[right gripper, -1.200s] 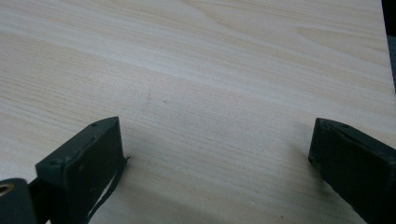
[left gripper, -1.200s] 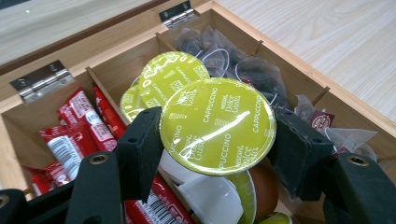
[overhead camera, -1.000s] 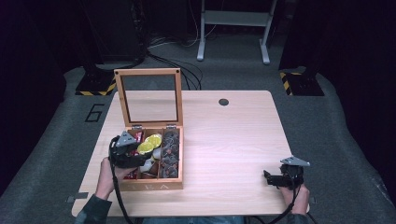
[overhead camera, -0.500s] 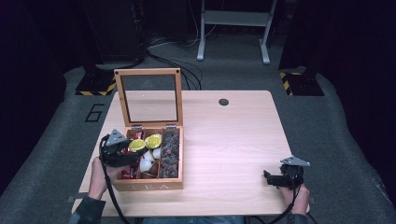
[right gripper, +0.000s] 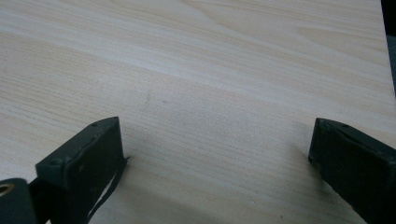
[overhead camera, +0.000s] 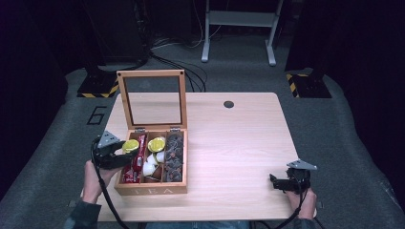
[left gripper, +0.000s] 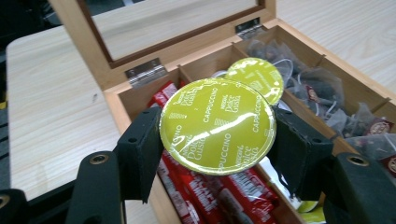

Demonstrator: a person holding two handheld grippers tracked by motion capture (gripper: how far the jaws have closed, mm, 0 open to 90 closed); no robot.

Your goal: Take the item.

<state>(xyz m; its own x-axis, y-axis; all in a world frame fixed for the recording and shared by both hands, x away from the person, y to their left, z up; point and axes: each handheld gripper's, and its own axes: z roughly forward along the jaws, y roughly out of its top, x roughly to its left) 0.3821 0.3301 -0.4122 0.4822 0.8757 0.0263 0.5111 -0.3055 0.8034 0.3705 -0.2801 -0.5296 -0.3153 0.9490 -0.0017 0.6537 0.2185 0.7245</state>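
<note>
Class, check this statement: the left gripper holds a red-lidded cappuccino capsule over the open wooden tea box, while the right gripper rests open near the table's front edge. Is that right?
Not quite. The cappuccino capsule has a yellow-green lid, not red, as the left gripper view shows; the red things below it are packets. The rest stands: the left gripper holds it over the open wooden tea box, and the right gripper is open near the table's front edge.

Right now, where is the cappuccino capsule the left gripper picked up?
The cappuccino capsule sits clamped in the left gripper, held over the left compartment of the open wooden box, above the red packets.
</note>
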